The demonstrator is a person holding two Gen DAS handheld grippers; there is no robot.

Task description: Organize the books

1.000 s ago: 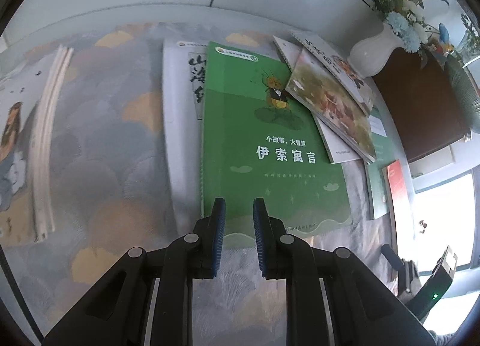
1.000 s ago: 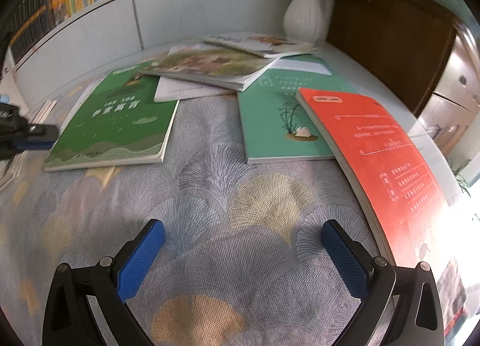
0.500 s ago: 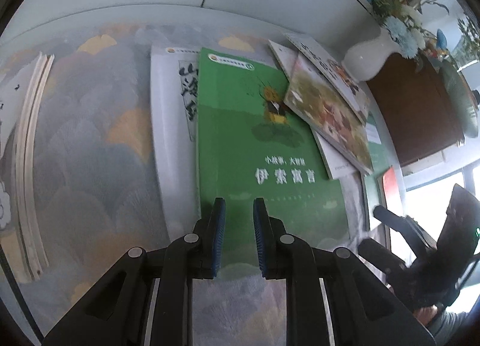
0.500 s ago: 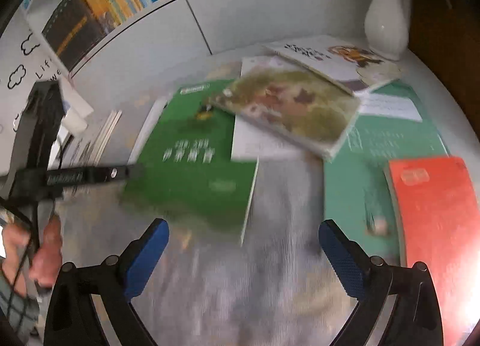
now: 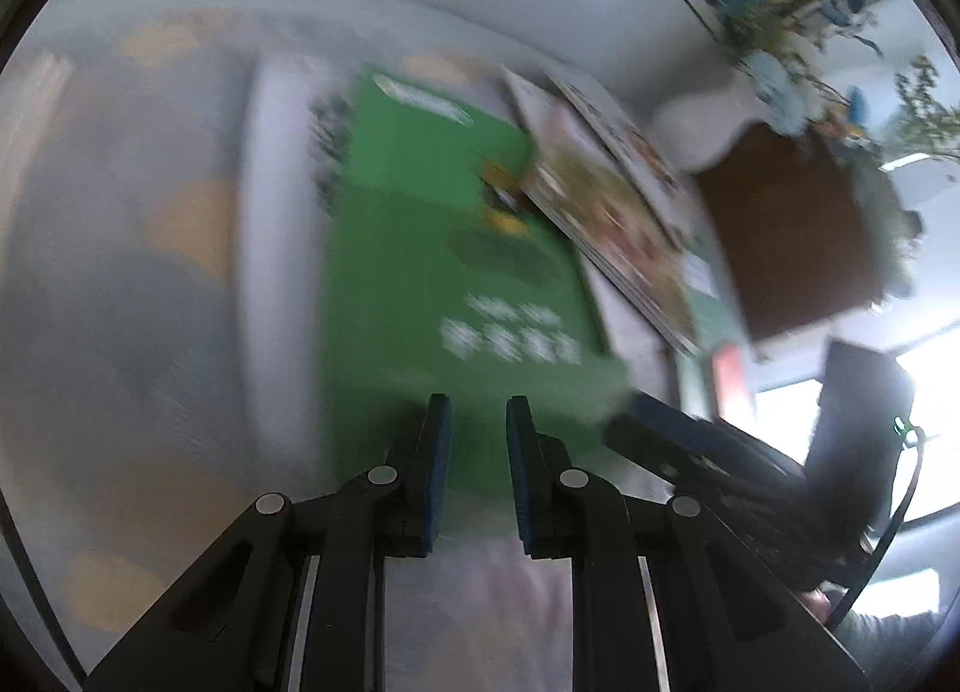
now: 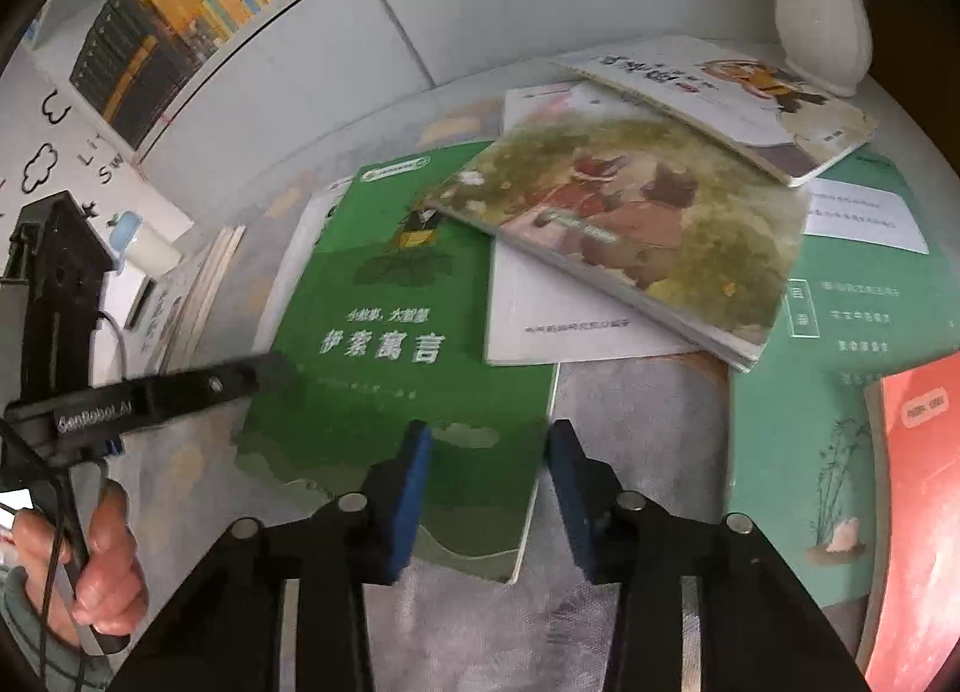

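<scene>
1. The right gripper (image 6: 486, 482) has just been closing; its jaws straddle the near right corner of the green book (image 6: 414, 332), whether the pads press it I cannot tell.
2. The left gripper (image 5: 477, 470) is nearly closed over the book's near edge (image 5: 432, 284); a grip cannot be told.
3. The book lies flat on the patterned cloth (image 6: 636, 410), its far corner under a picture book (image 6: 630, 212).
4. A white vase (image 6: 822, 14) stands behind.

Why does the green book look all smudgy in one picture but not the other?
Left wrist view: the green book is smeared by motion blur, its white title unreadable. Right wrist view: much sharper, title readable, only slight softness; window glare washes out the orange book at the right edge.
</scene>
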